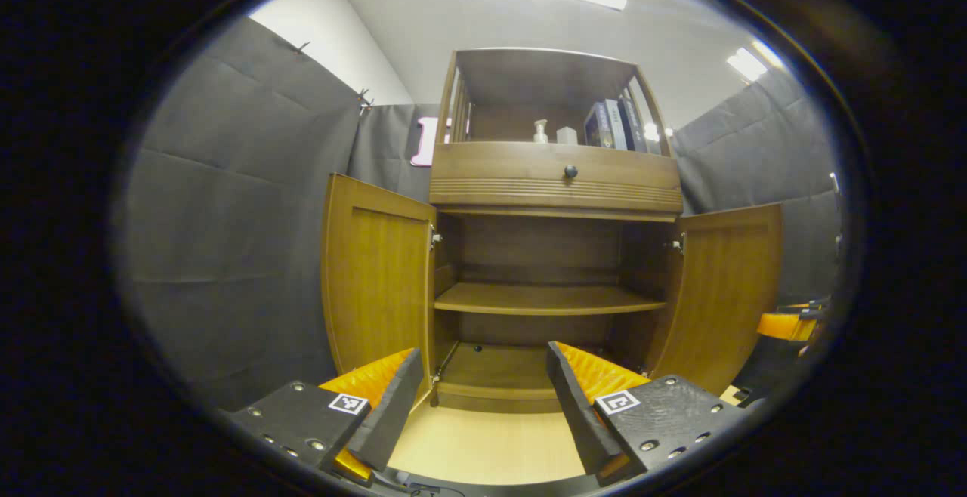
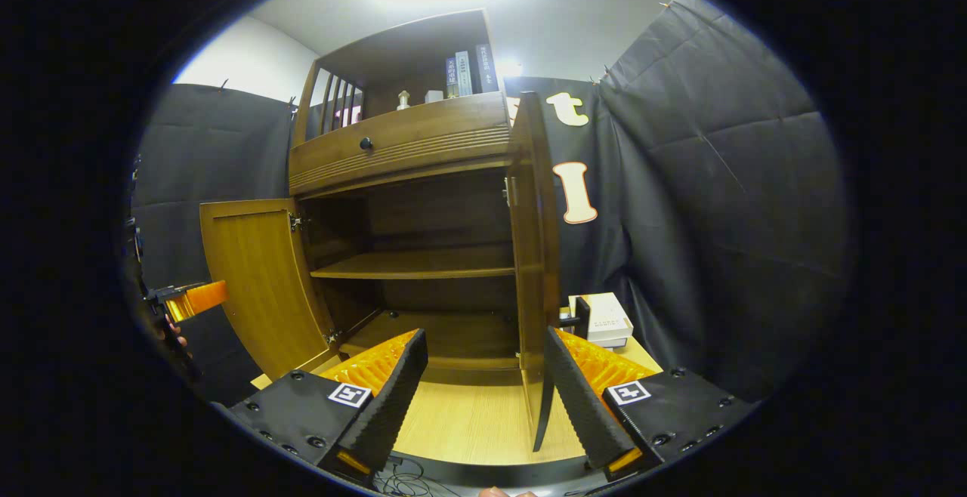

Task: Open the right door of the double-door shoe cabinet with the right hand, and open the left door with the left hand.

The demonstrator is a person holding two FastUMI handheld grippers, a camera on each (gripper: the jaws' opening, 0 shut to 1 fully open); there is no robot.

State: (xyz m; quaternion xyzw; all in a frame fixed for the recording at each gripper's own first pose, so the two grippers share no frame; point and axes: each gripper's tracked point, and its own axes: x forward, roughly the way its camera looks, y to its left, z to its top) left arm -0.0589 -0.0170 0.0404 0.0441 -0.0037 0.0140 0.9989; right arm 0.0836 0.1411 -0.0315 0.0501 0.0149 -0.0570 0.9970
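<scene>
The wooden shoe cabinet (image 1: 555, 180) stands straight ahead with both lower doors swung open. In the left gripper view its left door (image 1: 378, 278) and right door (image 1: 725, 293) flank two bare shelves. My left gripper (image 1: 483, 399) is open, a little back from the cabinet's foot, holding nothing. In the right gripper view the right door (image 2: 536, 255) shows edge-on, its lower edge between the fingers of my open right gripper (image 2: 487, 399), close to the right finger (image 2: 578, 399) and not clamped. The left door (image 2: 257, 278) hangs open farther left. The other gripper (image 2: 193, 299) shows at the far left.
Books (image 1: 608, 125) and a small bottle (image 1: 540, 131) sit on the top shelf above a drawer with a dark knob (image 1: 570, 171). Stacked boxes (image 2: 604, 319) lie on the light wooden floor (image 2: 468, 421) to the right of the cabinet. Black cloth walls close in on both sides.
</scene>
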